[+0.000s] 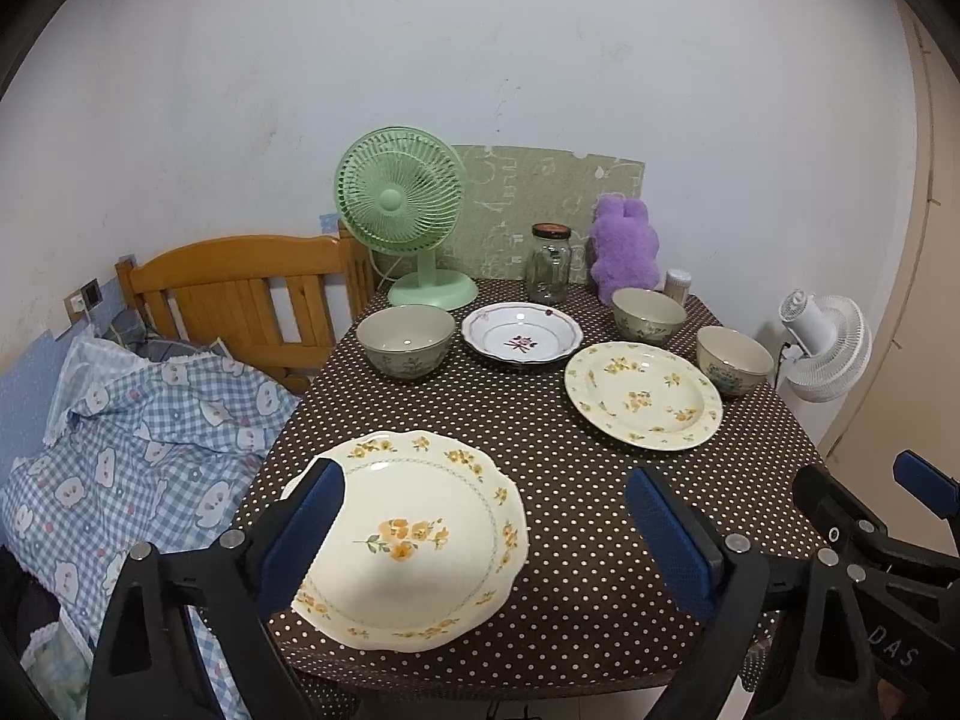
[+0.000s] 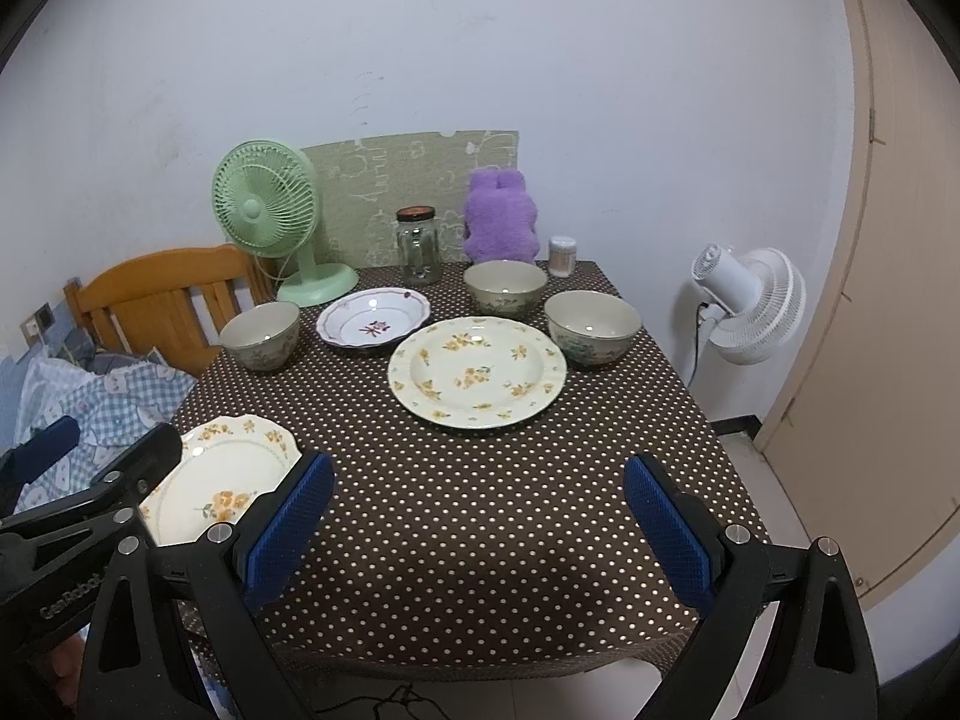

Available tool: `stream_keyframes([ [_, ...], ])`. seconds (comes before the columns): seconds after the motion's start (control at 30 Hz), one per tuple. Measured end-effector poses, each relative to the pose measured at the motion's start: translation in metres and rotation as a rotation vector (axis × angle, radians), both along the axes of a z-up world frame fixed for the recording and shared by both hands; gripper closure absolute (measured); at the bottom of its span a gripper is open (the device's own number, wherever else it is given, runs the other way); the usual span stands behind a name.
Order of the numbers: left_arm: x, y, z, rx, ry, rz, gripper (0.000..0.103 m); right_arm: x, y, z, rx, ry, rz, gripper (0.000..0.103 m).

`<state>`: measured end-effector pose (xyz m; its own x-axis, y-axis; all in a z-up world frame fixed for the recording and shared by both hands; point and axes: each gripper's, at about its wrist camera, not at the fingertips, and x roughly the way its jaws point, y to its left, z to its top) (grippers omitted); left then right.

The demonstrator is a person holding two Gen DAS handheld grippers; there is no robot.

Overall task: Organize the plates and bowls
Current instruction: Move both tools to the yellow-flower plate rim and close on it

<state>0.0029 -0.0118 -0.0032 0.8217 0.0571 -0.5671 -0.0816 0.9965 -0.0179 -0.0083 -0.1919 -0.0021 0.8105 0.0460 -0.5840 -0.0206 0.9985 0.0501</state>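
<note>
The left tool [image 1: 480,516] hangs just above the near edge of the bench [image 1: 570,450], its blue pads spread wide, nothing gripped. The scalloped yellow-flower plate [image 1: 414,540] lies flat on the dotted cloth at the near left corner, its left rim running under or behind the left pad; whether pad and rim touch I cannot tell. The right tool [image 2: 480,516] hovers beside it over bare cloth, jaws equally wide and empty.

The rest of the crockery sits further back: a round yellow-flower plate [image 2: 477,378] mid-bench, a red-patterned plate [image 2: 372,321] behind it, one bowl [image 2: 261,327] at the left edge and two bowls [image 2: 507,288] [image 2: 591,324] towards the right.

The step in hand, as I read it, is picking up that near plate to stack it with the others. To do it well the left tool should come down low and almost level, so one pad slides under the rim and the other lands on top — a flat plate offers no other purchase. The glaze looks slippery and the plate nearly overhangs the bench edge, so the bite should be deep and the lift slow, tilting it as little as possible. The empty right tool could steady the far rim.

As for writing — white letters on the right tool's black body read "DAS" in the left wrist view, and the left tool's body shows a word beginning "Gen", the rest too blurred to read. The glass jar [image 1: 549,264] at the back bears no label I can make out.
</note>
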Motion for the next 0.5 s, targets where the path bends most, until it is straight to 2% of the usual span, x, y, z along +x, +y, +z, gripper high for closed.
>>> stream_keyframes([
  [0.37, 0.021, 0.028, -0.012, -0.011, 0.072, 0.052, 0.016, 0.029, 0.036, -0.009, 0.009, 0.068, 0.044, 0.005],
  [0.5, 0.035, 0.044, -0.019, -0.007, 0.103, 0.054, 0.018, 0.044, 0.057, -0.015, 0.001, 0.098, 0.057, 0.008],
])
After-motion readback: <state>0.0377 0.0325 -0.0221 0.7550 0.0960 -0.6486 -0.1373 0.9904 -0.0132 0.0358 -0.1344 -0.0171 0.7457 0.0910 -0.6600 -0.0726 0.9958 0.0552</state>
